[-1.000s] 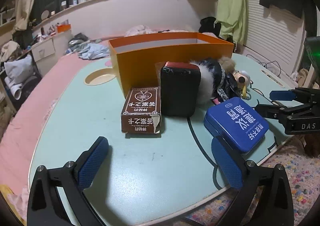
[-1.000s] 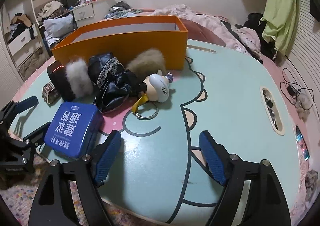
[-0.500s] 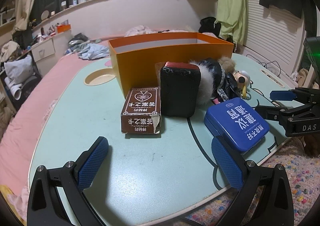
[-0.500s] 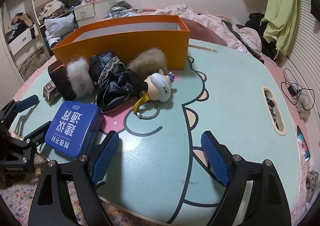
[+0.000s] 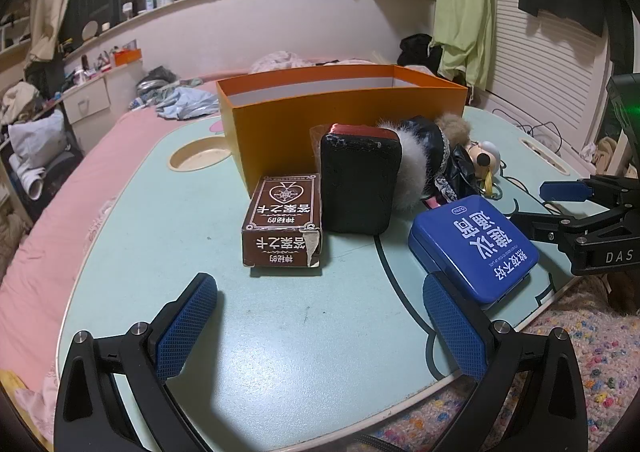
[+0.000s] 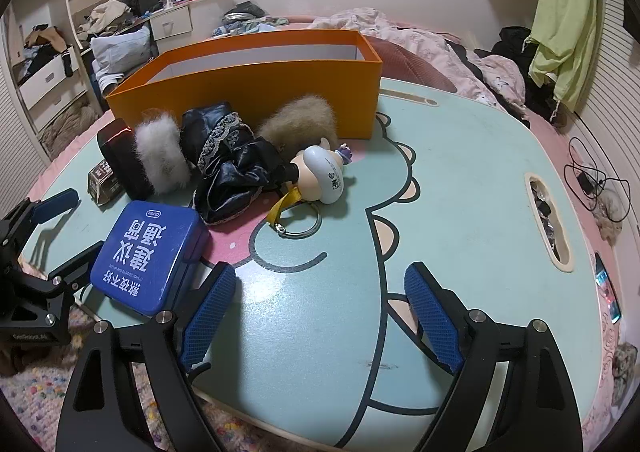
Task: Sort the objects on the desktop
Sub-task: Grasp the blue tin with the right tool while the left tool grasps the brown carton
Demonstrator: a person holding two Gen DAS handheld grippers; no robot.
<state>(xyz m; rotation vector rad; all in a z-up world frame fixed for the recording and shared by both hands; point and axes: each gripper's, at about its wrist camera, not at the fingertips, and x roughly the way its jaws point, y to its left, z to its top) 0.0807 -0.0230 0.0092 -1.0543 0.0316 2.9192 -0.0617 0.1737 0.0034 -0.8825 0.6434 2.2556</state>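
An open orange box (image 5: 344,112) (image 6: 256,88) stands at the back of the mint table (image 5: 280,352). In front of it lie a brown card box (image 5: 284,224), a black case (image 5: 360,180) standing upright, a black fur-trimmed garment (image 6: 224,156), a figurine keychain (image 6: 324,176) and a blue tin (image 5: 476,244) (image 6: 148,256). My left gripper (image 5: 320,324) is open and empty, hovering low before the card box. My right gripper (image 6: 320,312) is open and empty, to the right of the tin; it shows in the left wrist view (image 5: 560,204).
A round cup recess (image 5: 200,156) lies left of the orange box. A long slot (image 6: 548,220) is cut near the table's right edge. A bed with pink bedding (image 6: 420,40) is behind. A speckled rug (image 5: 592,352) lies below the table's near edge.
The right gripper has crept slightly forward over the table. The left gripper and the objects have not visibly moved.
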